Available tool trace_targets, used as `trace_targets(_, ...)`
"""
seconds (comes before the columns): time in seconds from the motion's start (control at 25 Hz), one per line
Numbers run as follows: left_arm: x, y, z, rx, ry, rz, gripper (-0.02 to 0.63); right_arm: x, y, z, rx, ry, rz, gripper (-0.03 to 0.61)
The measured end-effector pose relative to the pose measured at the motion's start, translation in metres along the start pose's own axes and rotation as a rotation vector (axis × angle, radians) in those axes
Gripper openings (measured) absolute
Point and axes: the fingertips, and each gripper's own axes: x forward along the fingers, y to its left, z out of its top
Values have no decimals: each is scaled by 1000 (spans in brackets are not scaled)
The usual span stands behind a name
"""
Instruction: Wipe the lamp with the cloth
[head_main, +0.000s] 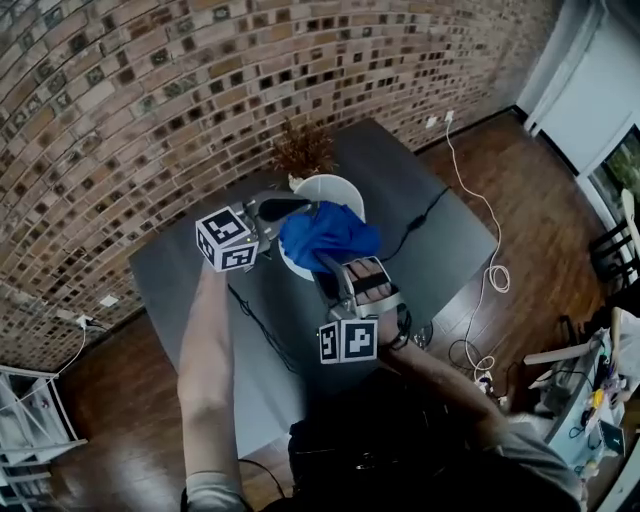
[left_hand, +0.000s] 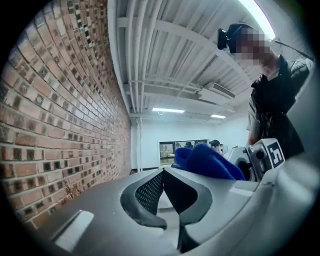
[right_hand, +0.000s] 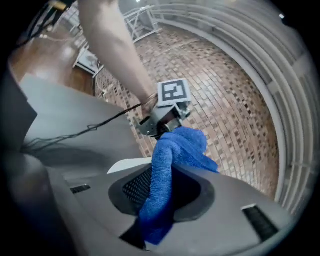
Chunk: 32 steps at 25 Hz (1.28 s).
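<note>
Starting at the left of the head view, we see the brick wall (head_main: 120, 90) curving behind the dark bench (head_main: 170, 280). A bare forearm (head_main: 205, 350) runs up to the left tool (head_main: 296, 208), whose marker cube sits just left of the lamp (head_main: 338, 188).

In the left gripper view this tool's jaws stand together, tips meeting, and we can make out nothing pinched between them (a pale surface shows through the gap below the tips, but we cannot tell what it is). Seen from the head, its tip lies at the near left rim of the lamp's round white top; we cannot tell whether it touches.

The lamp stands on the bench near its middle. A dried plant (head_main: 303, 148) is just behind it, toward the wall.

The blue cloth (head_main: 330, 235) lies bunched over the near side of the lamp's top, just right of the left tool. The right tool (head_main: 332, 270) comes up from below and is clamped on the cloth. In the right gripper view a fold runs down between its two jaws, and the rest bulges out beyond the tips toward the left tool.

A black cable (head_main: 420, 215) trails across the bench to the right of the lamp. Farther right, a white cable (head_main: 492, 270) loops over the wooden floor (head_main: 530, 220).
</note>
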Motion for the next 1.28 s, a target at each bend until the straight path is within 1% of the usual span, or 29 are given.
trace_targets(0.08, -2, -1, -1, 10, 6, -2, 2, 9, 20, 4, -59, 36, 7, 106)
trace_targets(0.2, -4, -2, -2, 22, 1, 3, 2, 29, 59, 6, -97, 78, 84, 106)
trace_targets(0.32, -2, -2, -4, 60, 22, 18, 2, 44, 100, 4, -130, 96, 160, 106)
trace_targets(0.4, -1, -2, -5, 81, 41, 27, 2, 47, 130, -2, -157, 105, 237, 106)
trace_targets(0.48, 0, -3, -7, 97, 57, 37, 2, 43, 168, -15, -174, 120, 346, 106)
trace_targets(0.56, 2, -2, -9, 112, 70, 55, 2, 32, 202, -28, -139, 125, 481, 106)
trace_targets(0.6, 2, -2, -9, 118, 75, 63, 2, 22, 209, -31, -88, 116, 539, 106)
trace_targets(0.64, 2, -1, -10, 124, 79, 70, 2, 10, 206, -30, -3, 94, 584, 106)
trace_targets(0.68, 2, -1, -10, 127, 81, 73, 2, -5, 192, -25, 113, 59, 615, 106)
trace_targets(0.72, 2, -1, -10, 128, 79, 75, 2, -19, 166, -17, 237, 12, 620, 106)
trace_targets(0.76, 1, 0, -10, 127, 74, 78, 2, -30, 130, -10, 341, -39, 584, 106)
trace_targets(0.8, 0, 1, -9, 126, 69, 83, 2, -39, 87, -4, 403, -90, 503, 105)
trace_targets(0.84, -1, 1, -9, 123, 63, 86, 2, -46, 41, 1, 417, -139, 385, 106)
trace_targets(0.88, -2, 1, -8, 121, 58, 88, 2, -52, -2, 6, 390, -183, 252, 106)
trace_targets(0.92, -2, 1, -7, 120, 53, 89, 2, -56, -37, 11, 334, -216, 129, 106)
trace_targets(0.96, -2, 1, -7, 120, 51, 90, 2, -56, -59, 14, 265, -228, 36, 106)
trace_targets(1.0, -1, 1, -6, 121, 51, 91, 2, -52, -67, 14, 196, -216, -17, 106)
trace_targets(1.04, 0, 1, -6, 120, 54, 92, 2, -42, -60, 10, 134, -187, -32, 106)
trace_targets(1.12, 1, 2, -8, 112, 66, 93, 2, -16, -16, -6, 44, -124, 15, 106)
trace_targets(1.2, 0, 2, -10, 105, 84, 94, 2, 2, 44, -27, -33, -87, 96, 106)
trace_targets(1.28, -1, 1, -10, 103, 92, 98, 2, 6, 108, -51, -101, -51, 219, 106)
